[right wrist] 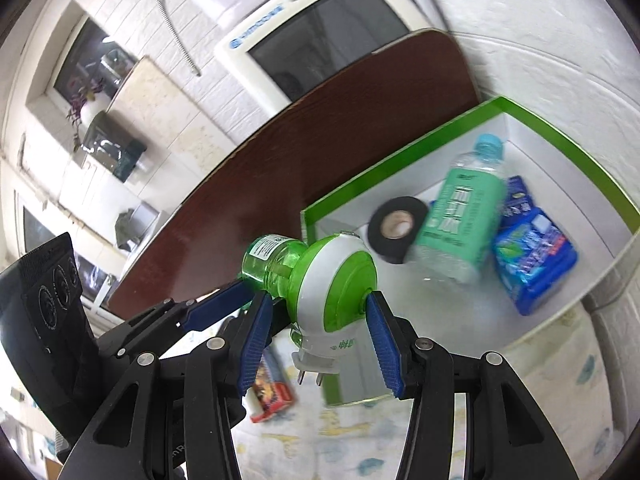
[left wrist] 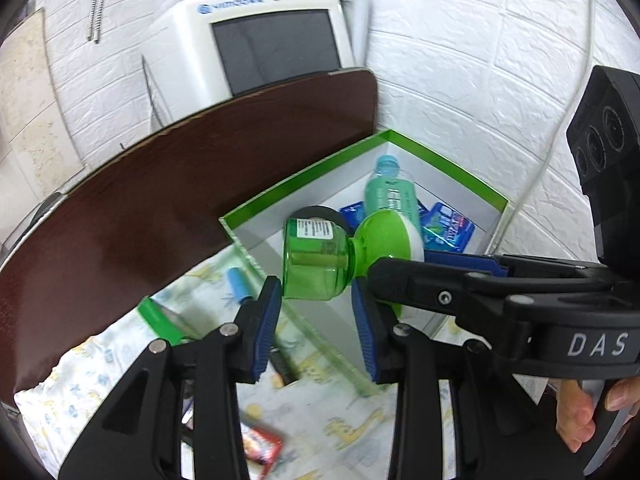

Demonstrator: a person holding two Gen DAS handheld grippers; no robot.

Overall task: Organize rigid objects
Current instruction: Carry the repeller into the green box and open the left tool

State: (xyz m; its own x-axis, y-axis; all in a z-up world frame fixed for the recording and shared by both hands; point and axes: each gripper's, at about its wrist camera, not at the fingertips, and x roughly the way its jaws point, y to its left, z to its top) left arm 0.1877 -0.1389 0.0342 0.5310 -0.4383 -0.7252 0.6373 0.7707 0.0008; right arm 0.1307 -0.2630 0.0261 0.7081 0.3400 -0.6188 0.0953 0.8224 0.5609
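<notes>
Gripping green vaporizer, right claw.

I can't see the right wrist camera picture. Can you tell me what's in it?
The right gripper holds a green and white plug-in bottle above a green-edged box, with the left gripper touching the bottle's clear end. The box holds black tape, a water bottle and blue packets.

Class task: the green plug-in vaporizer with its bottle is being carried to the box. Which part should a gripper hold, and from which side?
Grip the round green-and-white head across its flat faces, as the right gripper does, coming from the plug-pin side. The head is rigid and broad. The smooth bottle tapers to a narrow neck and looks more likely to slip.
</notes>
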